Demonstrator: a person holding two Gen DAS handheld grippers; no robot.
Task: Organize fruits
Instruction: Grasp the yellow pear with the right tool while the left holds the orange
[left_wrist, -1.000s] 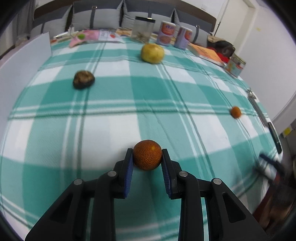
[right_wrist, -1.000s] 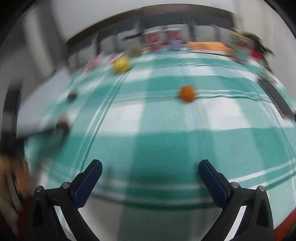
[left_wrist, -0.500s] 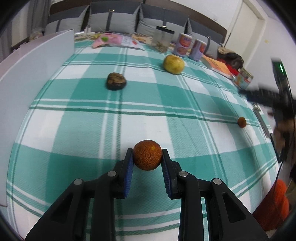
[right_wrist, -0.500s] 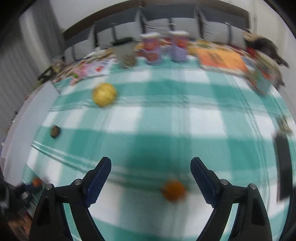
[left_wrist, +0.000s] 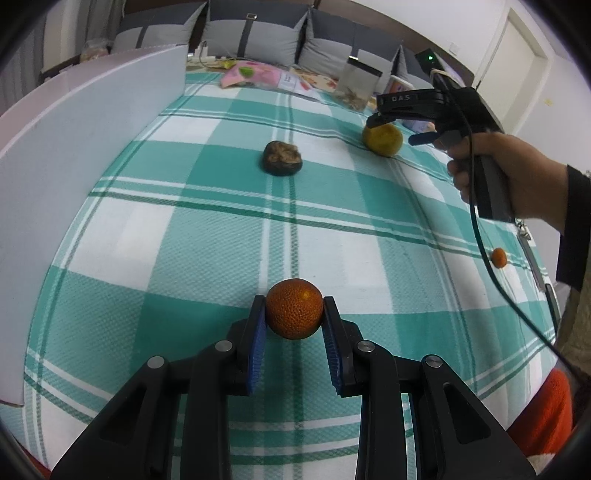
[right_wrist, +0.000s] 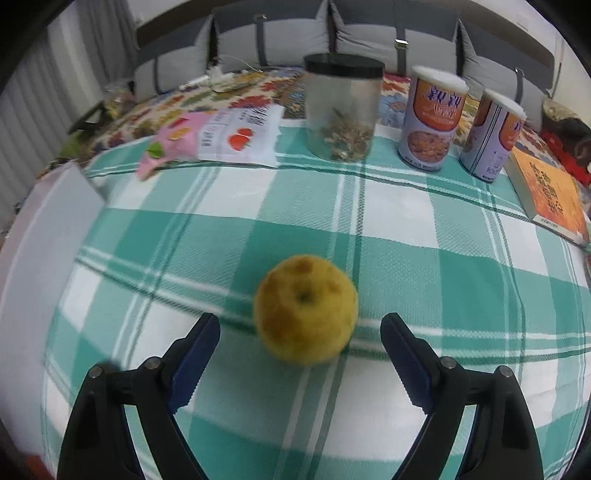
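On checked cloth (left_wrist: 207, 236): left gripper (left_wrist: 294, 321) clamps orange fruit (left_wrist: 294, 314); right gripper (right_wrist: 300, 341) spread wide, yellow fruit (right_wrist: 306, 308) between fingers, untouched. Step: grasp approach. Next: advance, close squarely on fruit

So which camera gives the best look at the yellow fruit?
The right wrist view: the yellow fruit sits large and central, just ahead of the open right claw, though slightly blurred. In the left wrist view it is small and far off, its top edge partly covered by that claw.
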